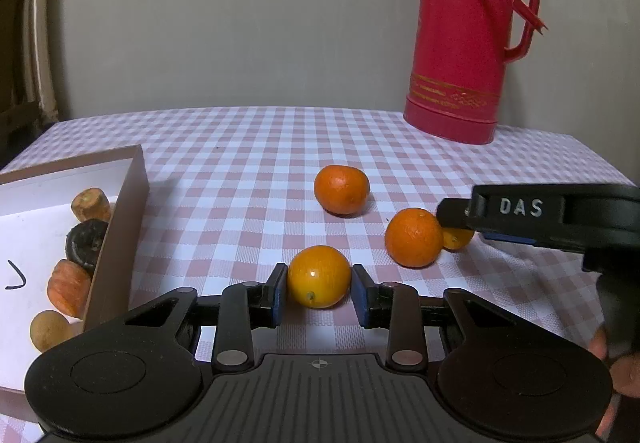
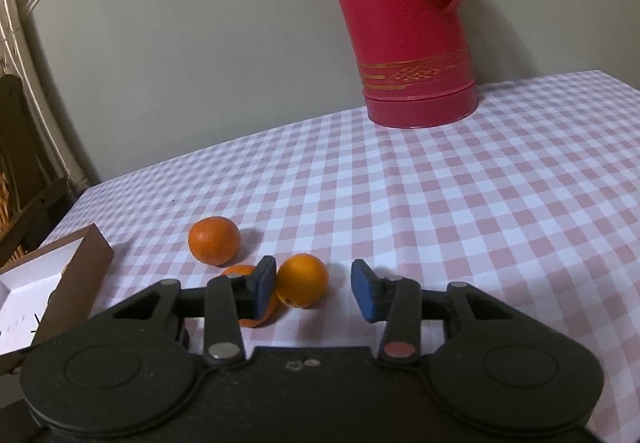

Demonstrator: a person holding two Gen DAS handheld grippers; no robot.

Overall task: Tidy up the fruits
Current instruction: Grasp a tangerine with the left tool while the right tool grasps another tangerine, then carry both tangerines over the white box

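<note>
In the left wrist view my left gripper (image 1: 319,288) has its blue pads on both sides of a yellow-orange fruit (image 1: 319,276) that rests on the checked cloth; whether they press it is unclear. Two deeper orange mandarins (image 1: 341,189) (image 1: 414,237) lie beyond. My right gripper (image 1: 460,221) reaches in from the right over a small yellow fruit (image 1: 457,238). In the right wrist view my right gripper (image 2: 313,288) is open around that small fruit (image 2: 302,280), which sits against the left pad. One mandarin (image 2: 214,240) lies behind; another (image 2: 256,307) is partly hidden by the left finger.
A brown cardboard box (image 1: 120,227) at the left holds several carrot-like pieces (image 1: 68,287) and a dark one (image 1: 86,243). It also shows in the right wrist view (image 2: 76,283). A tall red thermos (image 1: 468,35) stands at the back right, by the grey wall.
</note>
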